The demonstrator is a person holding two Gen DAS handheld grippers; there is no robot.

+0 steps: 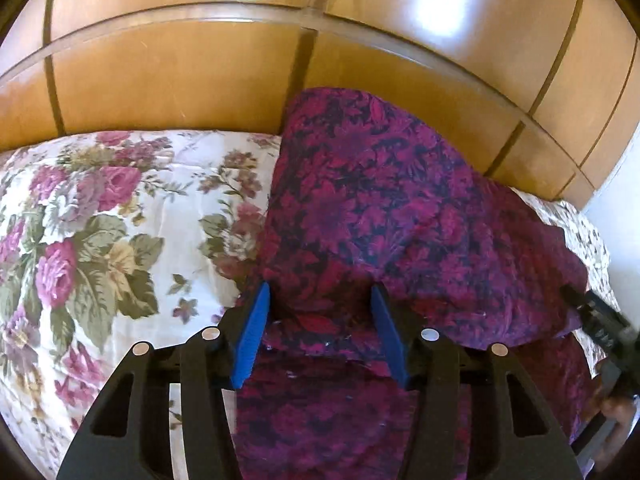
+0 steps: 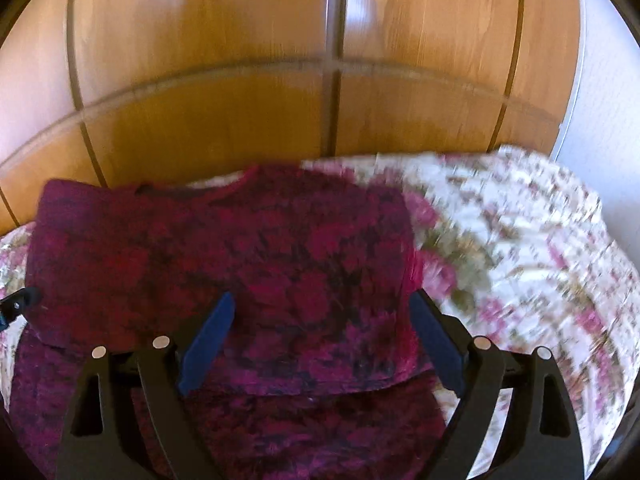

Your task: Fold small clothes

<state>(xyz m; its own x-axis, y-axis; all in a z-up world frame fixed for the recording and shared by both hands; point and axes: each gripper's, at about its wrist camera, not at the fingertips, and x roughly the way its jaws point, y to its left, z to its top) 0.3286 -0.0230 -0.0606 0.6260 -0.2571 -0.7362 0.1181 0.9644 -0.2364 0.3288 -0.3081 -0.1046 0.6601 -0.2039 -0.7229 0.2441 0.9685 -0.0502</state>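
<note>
magenta garment [image 2: 224, 248] beneath right hand-held gripper [image 2: 322, 300]

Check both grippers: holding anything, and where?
Nothing held. Left gripper and right gripper stand open over the folded purple garment, fingers apart from it.

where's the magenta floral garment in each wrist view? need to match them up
Left wrist: magenta floral garment fills centre and right, running down between the left gripper fingers.
Right wrist: it fills centre and left, folded edge across the bottom, under the right gripper.
Shared landmark: the wooden wardrobe doors behind the bed, with the floral bedspread beneath.
</note>
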